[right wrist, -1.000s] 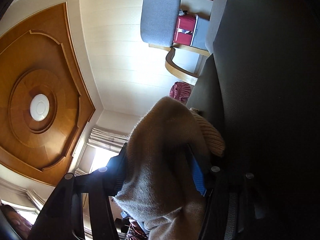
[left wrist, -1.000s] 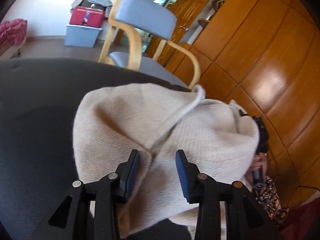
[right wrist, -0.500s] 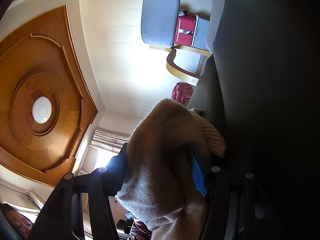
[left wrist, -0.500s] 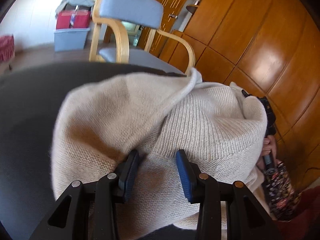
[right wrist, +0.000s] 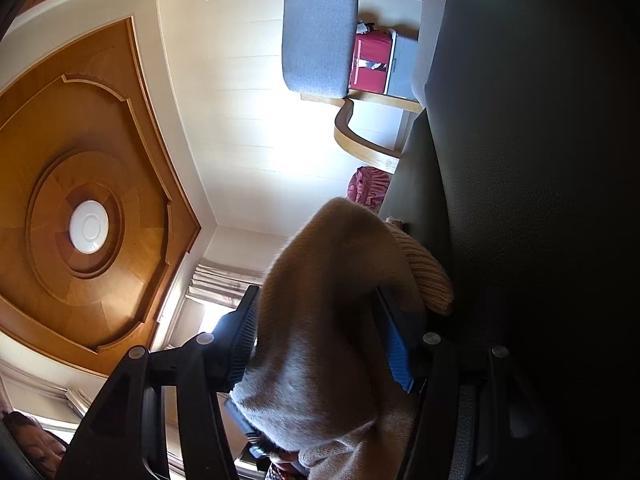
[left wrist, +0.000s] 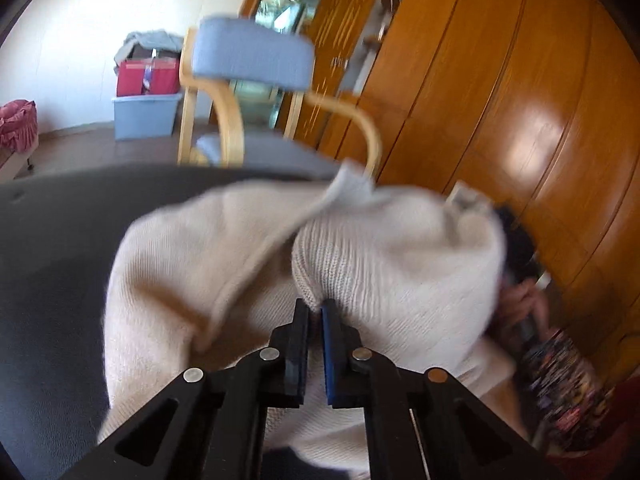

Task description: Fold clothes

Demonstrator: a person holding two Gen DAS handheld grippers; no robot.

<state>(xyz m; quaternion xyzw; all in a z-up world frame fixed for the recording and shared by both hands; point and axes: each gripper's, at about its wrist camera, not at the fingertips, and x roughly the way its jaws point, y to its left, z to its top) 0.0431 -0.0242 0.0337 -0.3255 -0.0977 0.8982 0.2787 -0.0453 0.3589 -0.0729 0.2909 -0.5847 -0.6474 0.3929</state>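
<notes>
On the dark grey table [left wrist: 52, 264], toward its right edge, a cream knit sweater [left wrist: 392, 264] lies bunched in a loose heap, not yet squared into any fold. The left tongs [left wrist: 314, 307] are pressed nearly together on a ribbed roll of the knit at the near side of the heap, pinching it between the black pad and the blue one. That bite on a rolled edge looks like a way to gather several layers at once, so the cloth can be lifted or drawn out as one piece.

The right tongs [right wrist: 316, 332] are turned sideways, so the table [right wrist: 520, 200] stands like a wall on the right of their view and the ceiling shows on the left. Their jaws stand fairly wide with a thick drape of the sweater [right wrist: 320, 320] filling the gap and hanging over them; they appear to clamp that bulk, held up off the table, probably to keep one end raised while the left end is worked.

Beyond the far table edge stands a wooden armchair [left wrist: 252, 60] with blue cushions, and further back a red box [left wrist: 148, 78].
</notes>
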